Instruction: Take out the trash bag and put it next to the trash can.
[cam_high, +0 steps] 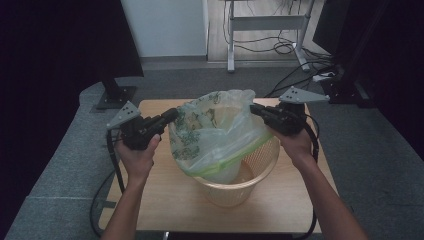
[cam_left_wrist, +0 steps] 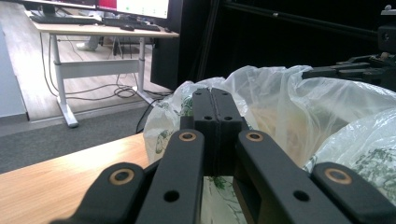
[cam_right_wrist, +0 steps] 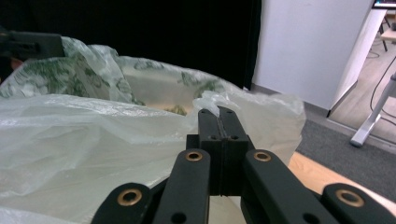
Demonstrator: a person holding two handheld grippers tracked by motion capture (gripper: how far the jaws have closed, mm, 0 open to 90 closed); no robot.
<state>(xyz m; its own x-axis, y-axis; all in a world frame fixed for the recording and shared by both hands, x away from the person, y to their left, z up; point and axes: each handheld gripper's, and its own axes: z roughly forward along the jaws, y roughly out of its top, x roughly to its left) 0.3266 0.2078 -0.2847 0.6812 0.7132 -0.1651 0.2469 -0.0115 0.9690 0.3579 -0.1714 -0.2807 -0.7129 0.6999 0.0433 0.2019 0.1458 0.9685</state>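
Observation:
A translucent plastic bag (cam_high: 215,132) with a green leaf print and a green band hangs partly inside a tan woven basket (cam_high: 250,172) on the wooden table (cam_high: 165,200). My left gripper (cam_high: 172,115) is shut on the bag's left rim, and my right gripper (cam_high: 254,109) is shut on its right rim, holding the mouth stretched wide above the basket. In the left gripper view the closed jaws pinch the bag (cam_left_wrist: 280,107) at its edge. In the right gripper view the closed jaws hold a fold of the bag (cam_right_wrist: 93,135), with a wisp of plastic sticking up between them.
The basket stands near the table's front right. Grey carpet (cam_high: 60,165) surrounds the table. A desk frame (cam_high: 265,25) with cables stands behind, and dark curtains hang at both sides.

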